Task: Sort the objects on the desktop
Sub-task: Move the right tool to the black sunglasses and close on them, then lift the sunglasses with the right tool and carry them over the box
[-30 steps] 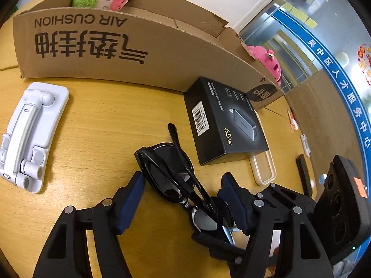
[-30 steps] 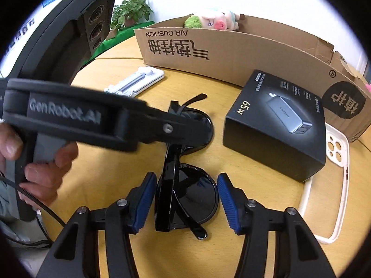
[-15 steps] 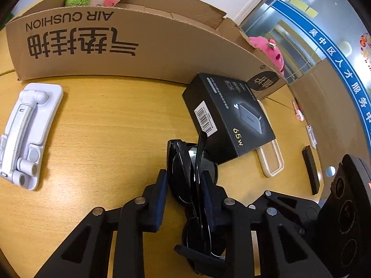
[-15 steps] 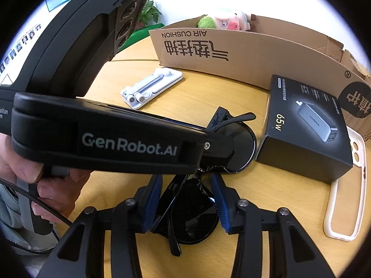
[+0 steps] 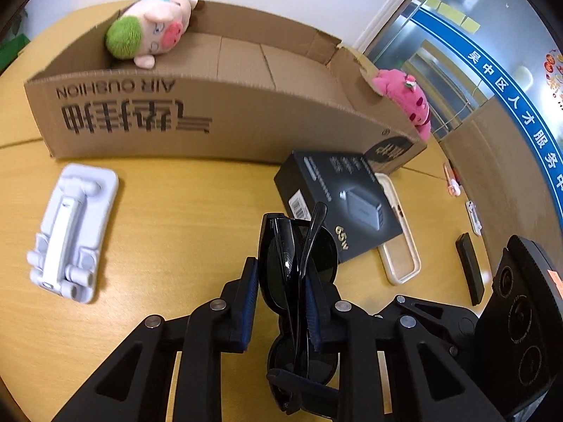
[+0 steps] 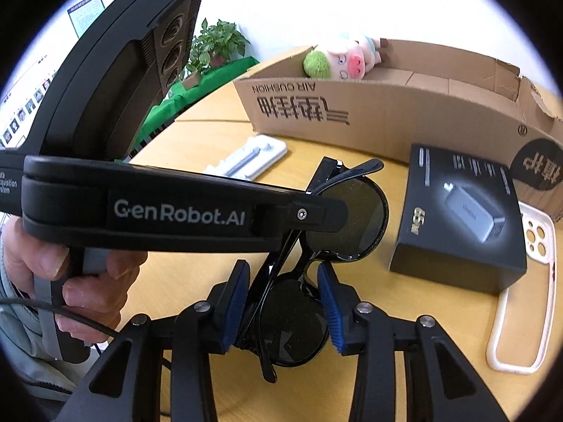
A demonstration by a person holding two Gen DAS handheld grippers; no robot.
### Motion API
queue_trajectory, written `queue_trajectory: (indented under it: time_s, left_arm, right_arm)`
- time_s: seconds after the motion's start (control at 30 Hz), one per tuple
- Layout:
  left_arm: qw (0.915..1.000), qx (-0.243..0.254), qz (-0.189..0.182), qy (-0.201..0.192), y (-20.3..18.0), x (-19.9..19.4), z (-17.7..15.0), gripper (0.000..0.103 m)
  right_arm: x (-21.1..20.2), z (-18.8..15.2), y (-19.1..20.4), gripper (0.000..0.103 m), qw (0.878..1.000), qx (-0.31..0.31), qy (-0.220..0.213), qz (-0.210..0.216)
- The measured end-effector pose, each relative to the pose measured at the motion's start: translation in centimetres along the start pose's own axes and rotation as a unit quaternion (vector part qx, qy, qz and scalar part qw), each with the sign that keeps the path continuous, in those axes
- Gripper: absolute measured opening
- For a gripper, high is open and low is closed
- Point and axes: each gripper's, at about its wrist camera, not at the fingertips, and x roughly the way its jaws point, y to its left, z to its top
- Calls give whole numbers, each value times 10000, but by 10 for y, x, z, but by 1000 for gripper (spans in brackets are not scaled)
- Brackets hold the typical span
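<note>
Sunglasses (image 5: 297, 270) folded, edge-up above desk (image 5: 169, 218), pinched by both claws; L claw (image 5: 281, 302) closing on frame, R claw (image 6: 283, 302) closing w/ lens between pads; step: pickup; next: carry to cardboard box (image 5: 225, 119), needs coordinated lift.

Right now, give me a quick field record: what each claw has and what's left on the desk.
left claw: closing on the folded sunglasses, pads on them
right claw: closing, pads at the same sunglasses
cardboard box: open, green-haired plush inside
pink plush: at the box's right end
on desk: white folding stand, black charger box, phone case
</note>
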Motion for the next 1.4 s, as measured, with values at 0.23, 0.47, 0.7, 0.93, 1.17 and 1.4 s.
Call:
queue_trajectory:
  time_s: [0.23, 0.47, 0.7, 0.93, 1.17, 1.4]
  left_arm:
    - [9995, 108, -44, -294, -8, -20, 17, 25]
    - [9969, 409, -112, -662, -24, -45, 49, 24]
    - [9936, 575, -208, -948, -32, -63, 79, 9]
    - [9920, 656, -265, -1049, -37, -68, 86, 9]
    - [9925, 555, -269, -1052, -33, -68, 89, 9]
    - [9927, 492, -294, -1058, -37, -69, 94, 8]
  right_arm:
    - [-15, 19, -8, 37, 9993, 155, -266, 188]
    - [-40, 51, -14, 13, 9974, 139, -674, 230]
    - [-49, 78, -21, 10, 9962, 185, -822, 235]
    - [-48, 77, -15, 10, 9962, 177, -817, 232]
    - [-73, 71, -24, 28, 9931, 324, -1130, 37]
    - [-58, 81, -18, 28, 9941, 167, -1044, -255]
